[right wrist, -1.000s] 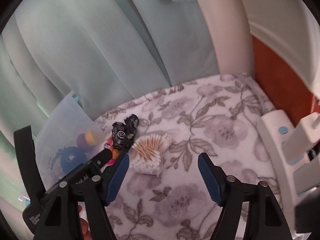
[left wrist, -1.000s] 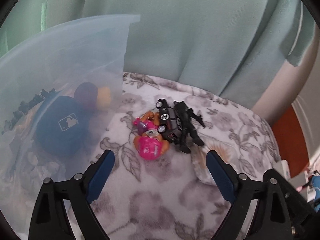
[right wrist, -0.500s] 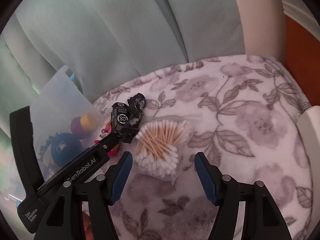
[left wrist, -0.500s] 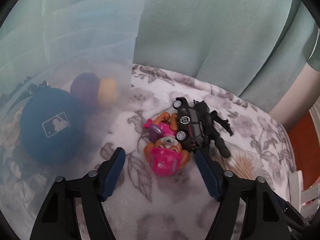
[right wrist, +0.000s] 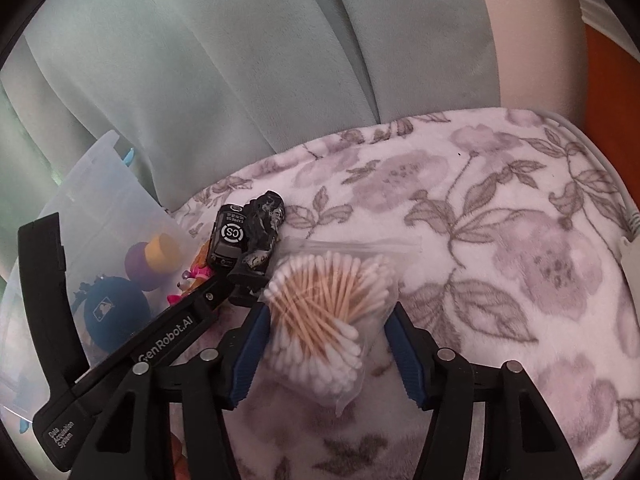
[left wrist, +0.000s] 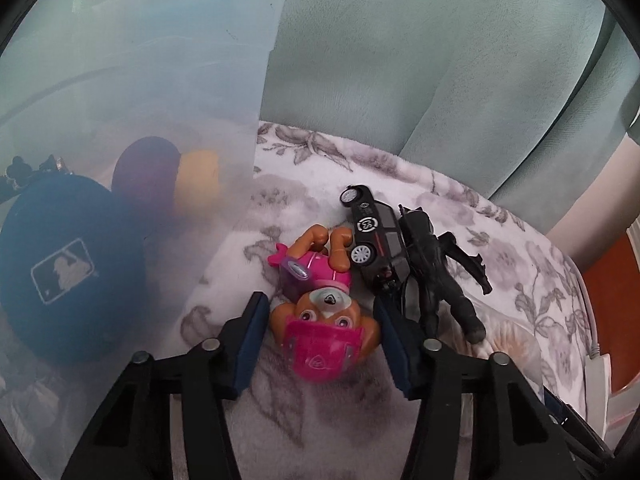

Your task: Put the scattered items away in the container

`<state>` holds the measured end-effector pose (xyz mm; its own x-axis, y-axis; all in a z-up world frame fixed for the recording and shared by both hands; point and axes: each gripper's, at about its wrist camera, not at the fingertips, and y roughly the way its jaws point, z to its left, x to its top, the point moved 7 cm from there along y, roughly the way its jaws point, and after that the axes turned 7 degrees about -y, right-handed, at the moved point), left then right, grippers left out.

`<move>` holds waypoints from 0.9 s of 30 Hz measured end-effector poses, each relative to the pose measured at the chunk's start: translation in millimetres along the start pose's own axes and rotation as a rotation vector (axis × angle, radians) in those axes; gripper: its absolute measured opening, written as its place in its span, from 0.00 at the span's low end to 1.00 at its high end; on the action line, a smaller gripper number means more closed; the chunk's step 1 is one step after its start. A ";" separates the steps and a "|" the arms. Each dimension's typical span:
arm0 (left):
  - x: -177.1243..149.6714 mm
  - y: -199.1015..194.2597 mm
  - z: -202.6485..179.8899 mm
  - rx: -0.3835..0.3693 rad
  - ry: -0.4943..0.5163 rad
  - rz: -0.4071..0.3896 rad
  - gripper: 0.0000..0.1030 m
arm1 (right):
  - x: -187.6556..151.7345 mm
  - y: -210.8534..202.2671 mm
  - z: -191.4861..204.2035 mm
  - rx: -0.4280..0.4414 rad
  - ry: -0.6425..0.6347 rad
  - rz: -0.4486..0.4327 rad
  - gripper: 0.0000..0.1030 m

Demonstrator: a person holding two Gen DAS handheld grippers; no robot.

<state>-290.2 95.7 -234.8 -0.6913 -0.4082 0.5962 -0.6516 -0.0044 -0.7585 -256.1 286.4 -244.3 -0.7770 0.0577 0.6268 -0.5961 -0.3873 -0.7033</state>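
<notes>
Both tools are lower and closer than a second ago. The left hand-held gripper (left wrist: 320, 340) is closing around the pink puppy toy (left wrist: 320, 320) on the flowery blanket (right wrist: 500, 240); its pads look just short of touching. The right hand-held gripper (right wrist: 328, 348) is closing around the cotton swab bag (right wrist: 324, 316), maybe touching one side. The clear container (left wrist: 120, 120) sits just left.
</notes>
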 end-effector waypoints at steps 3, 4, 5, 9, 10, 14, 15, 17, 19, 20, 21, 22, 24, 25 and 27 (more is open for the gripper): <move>0.7 0.5 0.2 -0.002 0.001 0.000 0.51 | 0.1 0.9 0.0 0.007 0.006 -0.003 0.48; 1.0 0.5 0.3 -0.003 0.001 0.000 0.51 | 0.1 1.5 0.4 0.013 0.013 -0.003 0.46; 1.2 0.4 0.5 -0.003 0.001 0.000 0.51 | 0.0 2.0 0.9 0.015 0.017 -0.002 0.44; 0.6 -0.7 -1.7 -0.003 0.014 0.006 0.51 | -0.4 1.5 1.8 0.021 0.022 -0.002 0.38; -0.1 -1.5 -2.3 -0.002 0.017 0.008 0.51 | -1.0 0.5 2.1 0.023 0.027 -0.003 0.37; -4.0 -6.3 -4.4 -0.004 0.029 0.019 0.51 | -6.0 -6.2 0.6 0.018 0.050 -0.002 0.34; -5.4 -8.0 -4.8 -0.004 0.034 0.023 0.51 | -7.3 -8.2 0.2 0.014 0.055 -0.002 0.34; -9.6 -12.0 -5.1 -0.006 0.041 0.034 0.51 | -10.9 -13.8 -2.0 0.005 0.068 0.000 0.34; -15.5 -16.8 -5.1 -0.008 0.048 0.049 0.51 | -14.9 -19.1 -4.1 -0.001 0.082 0.002 0.34; -19.1 -18.5 -5.2 -0.010 0.052 0.060 0.51 | -18.2 -22.5 -6.0 -0.005 0.092 0.004 0.34; -22.3 -20.2 -5.1 -0.009 0.058 0.067 0.51 | -21.0 -25.0 -7.3 -0.006 0.102 0.006 0.34; -26.0 -23.3 -4.7 -0.007 0.068 0.072 0.51 | -24.5 -28.4 -9.0 -0.009 0.113 0.007 0.34; -32.1 -29.9 -2.6 -0.005 0.079 0.084 0.51 | -30.4 -34.7 -12.3 -0.014 0.133 0.010 0.34; -35.4 -34.0 -1.8 -0.004 0.086 0.091 0.51 | -34.1 -37.9 -12.7 -0.015 0.143 0.011 0.34; -41.5 -41.1 -0.6 -0.006 0.101 0.105 0.51 | -43.3 -45.6 -12.9 -0.017 0.164 0.015 0.33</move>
<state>-234.9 113.3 -228.2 -0.7836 -0.3122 0.5372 -0.5755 0.0390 -0.8169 -197.9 313.4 -243.7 -0.8075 0.2021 0.5542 -0.5867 -0.3737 -0.7185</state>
